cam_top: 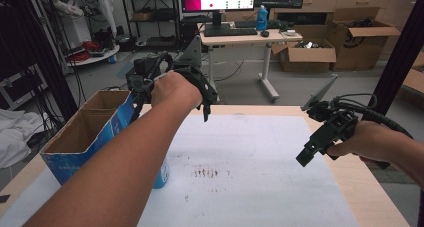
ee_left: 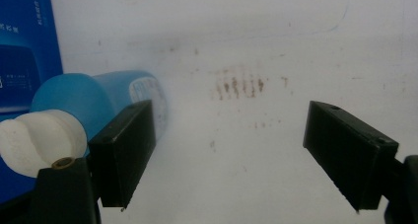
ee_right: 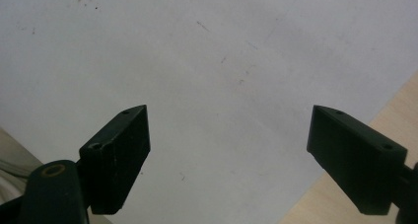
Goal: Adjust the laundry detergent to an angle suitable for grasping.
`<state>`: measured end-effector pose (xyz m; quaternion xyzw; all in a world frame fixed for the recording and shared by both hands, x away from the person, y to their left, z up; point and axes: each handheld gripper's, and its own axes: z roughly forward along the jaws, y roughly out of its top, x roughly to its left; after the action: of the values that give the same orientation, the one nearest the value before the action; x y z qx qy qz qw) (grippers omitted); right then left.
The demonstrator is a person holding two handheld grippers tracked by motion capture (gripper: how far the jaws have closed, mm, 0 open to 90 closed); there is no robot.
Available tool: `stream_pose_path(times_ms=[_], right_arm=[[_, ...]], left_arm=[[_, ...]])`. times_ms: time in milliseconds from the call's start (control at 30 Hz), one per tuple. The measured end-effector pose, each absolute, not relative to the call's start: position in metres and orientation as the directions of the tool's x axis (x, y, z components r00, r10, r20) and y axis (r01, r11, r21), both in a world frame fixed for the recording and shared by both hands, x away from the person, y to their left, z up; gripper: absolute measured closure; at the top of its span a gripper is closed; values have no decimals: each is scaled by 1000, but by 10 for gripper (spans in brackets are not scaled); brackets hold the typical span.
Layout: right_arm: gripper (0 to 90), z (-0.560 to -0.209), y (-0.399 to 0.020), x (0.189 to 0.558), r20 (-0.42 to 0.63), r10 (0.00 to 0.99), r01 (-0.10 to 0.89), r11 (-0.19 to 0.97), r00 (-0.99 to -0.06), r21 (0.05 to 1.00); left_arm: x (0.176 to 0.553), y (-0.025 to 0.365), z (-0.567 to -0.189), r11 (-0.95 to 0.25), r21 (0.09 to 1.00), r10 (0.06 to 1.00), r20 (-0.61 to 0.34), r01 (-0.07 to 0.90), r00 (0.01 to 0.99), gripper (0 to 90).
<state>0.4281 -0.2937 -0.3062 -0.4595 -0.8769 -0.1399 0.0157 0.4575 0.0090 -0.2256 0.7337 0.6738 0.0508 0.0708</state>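
A wooden table [cam_top: 385, 207] carries a large white sheet [cam_top: 260, 187] that covers most of its top and bears a patch of small brown marks [cam_top: 205, 172] near its middle. At the sheet's left edge stands an open cardboard box [cam_top: 85, 132] with blue printed sides. Just right of the box, touching or nearly touching it, lies a blue bottle [ee_left: 98, 98] with a white cap [ee_left: 42, 141], on the sheet, left of the brown marks. The left gripper [ee_left: 229, 155] hangs above the sheet beside the bottle, jaws spread wide with nothing between them. The right gripper [ee_right: 229, 160] is held over the sheet's right edge, jaws likewise wide apart and empty.
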Motion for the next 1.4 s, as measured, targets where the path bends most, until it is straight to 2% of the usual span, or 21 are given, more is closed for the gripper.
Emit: stream_pose_path(times_ms=[700,933,1400], right_arm=[[164,-303,-294,429,155,791,799,549,-591,244],[164,-306,-294,429,155,790,798,552,-594,244],[164,-304,-289,433,145,783,789,564,-605,244]], left_arm=[[455,17,-204,-38,204,999,-6,978,40,204],[456,38,-187,2,234,1000,7,972,-4,202],[455,71,-184,60,229,998,14,971,-65,200]])
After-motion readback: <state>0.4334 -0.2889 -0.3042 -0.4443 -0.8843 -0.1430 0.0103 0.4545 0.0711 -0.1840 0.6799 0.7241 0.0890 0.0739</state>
